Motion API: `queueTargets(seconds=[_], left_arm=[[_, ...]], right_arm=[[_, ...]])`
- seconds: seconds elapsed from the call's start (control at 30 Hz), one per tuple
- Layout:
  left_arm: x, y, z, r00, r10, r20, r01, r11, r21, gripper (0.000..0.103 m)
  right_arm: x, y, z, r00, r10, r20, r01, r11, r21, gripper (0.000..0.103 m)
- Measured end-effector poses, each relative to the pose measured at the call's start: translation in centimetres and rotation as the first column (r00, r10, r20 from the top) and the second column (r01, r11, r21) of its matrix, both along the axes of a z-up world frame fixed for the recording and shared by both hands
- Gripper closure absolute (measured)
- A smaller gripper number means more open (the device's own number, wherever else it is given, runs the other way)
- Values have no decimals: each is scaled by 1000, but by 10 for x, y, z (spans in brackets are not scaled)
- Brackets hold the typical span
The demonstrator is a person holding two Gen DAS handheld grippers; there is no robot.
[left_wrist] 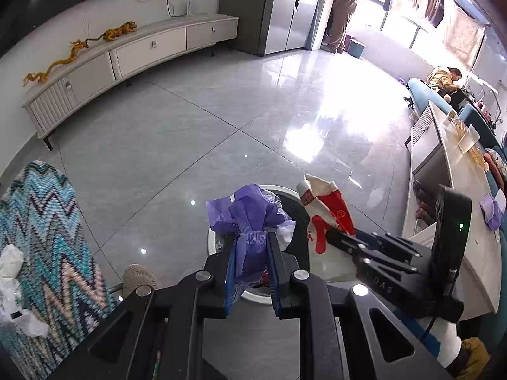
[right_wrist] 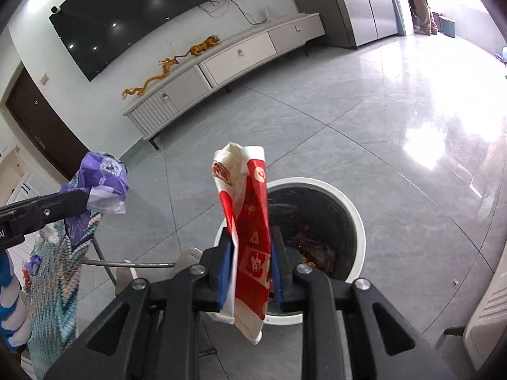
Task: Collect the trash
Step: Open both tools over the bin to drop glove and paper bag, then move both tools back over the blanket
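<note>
Left wrist view: the left hand-held gripper [left_wrist: 252, 262] is clamping a purple wrapper [left_wrist: 245, 218] and the right hand-held gripper [right_wrist: 250, 272] a red-and-white bag [right_wrist: 250, 221], both poised above the waste bin [right_wrist: 355, 218] for release.

Two hand-held grippers, angled steeply downward.
Left gripper [left_wrist: 252, 253] clamped on a crumpled purple wrapper [left_wrist: 247, 218]; right gripper [right_wrist: 252, 253] clamped on a red-and-white wrapper [right_wrist: 250, 240]; side by side.
</note>
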State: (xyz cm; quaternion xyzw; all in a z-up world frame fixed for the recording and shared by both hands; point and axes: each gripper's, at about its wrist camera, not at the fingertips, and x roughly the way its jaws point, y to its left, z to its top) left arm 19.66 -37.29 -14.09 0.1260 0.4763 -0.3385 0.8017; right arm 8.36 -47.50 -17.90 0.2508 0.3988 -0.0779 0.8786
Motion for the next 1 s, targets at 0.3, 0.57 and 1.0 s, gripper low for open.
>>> queueTargets(seconds=[0.3,0.57,1.0], left_arm=[[29,-23,-36,995,37,-87,-41,998,-41,39],[27,2,-18,996,76,-43,-80,993,-85,39],[-38,93,79,936,193,293,-149,975,-165,39]], right_arm=[[38,-16,-50,991,-41,-126,40,999,-16,68],[39,-18,-55,985,-79,-154,72,996,-51,38],[-10,16,60,989,-143,36,148,969,-198,18]])
